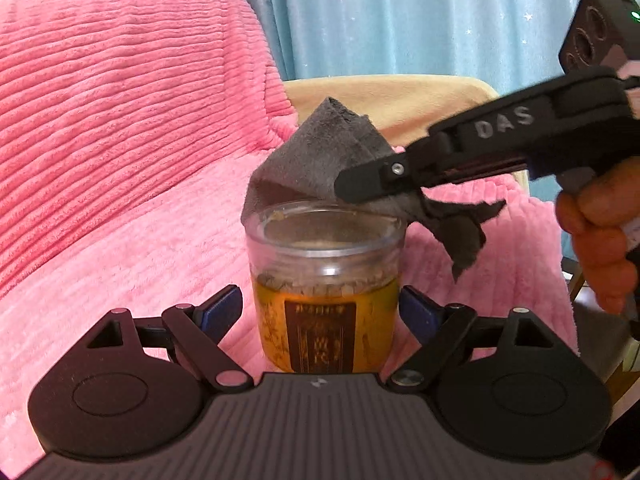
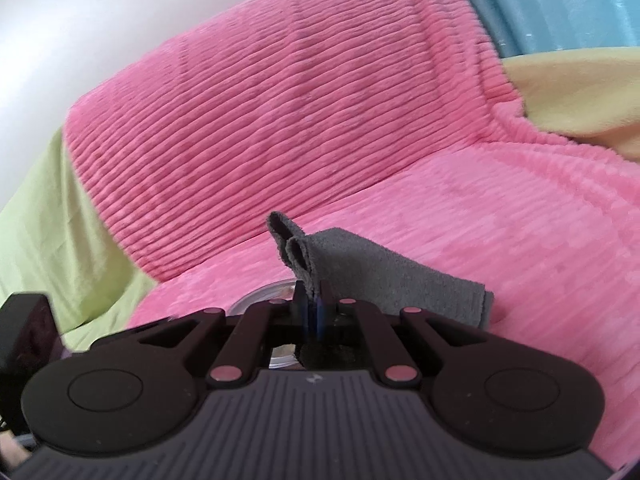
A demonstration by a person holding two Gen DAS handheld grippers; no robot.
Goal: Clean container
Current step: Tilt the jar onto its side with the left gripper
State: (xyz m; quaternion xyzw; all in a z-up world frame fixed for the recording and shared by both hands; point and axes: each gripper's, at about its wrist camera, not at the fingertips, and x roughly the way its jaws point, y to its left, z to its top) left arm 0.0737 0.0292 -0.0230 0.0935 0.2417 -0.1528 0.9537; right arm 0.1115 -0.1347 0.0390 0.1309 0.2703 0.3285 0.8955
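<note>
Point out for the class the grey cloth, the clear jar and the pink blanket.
grey cloth point(image 1: 316, 152), left wrist view, on its raised fold.
clear jar point(image 1: 324, 276), left wrist view, on its clear neck.
pink blanket point(image 2: 280, 100), right wrist view, on the ribbed backrest.

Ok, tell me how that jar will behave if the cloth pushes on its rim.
The jar is tall, standing on a soft pink blanket, so it may tip. The left gripper brackets it, likely steadying it. The grey cloth looks floppy, pressing gently.

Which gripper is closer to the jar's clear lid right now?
Right. The right gripper, shut on the grey cloth, sits at the clear lid's rim. The left gripper flanks the jar lower down, at its label.
</note>
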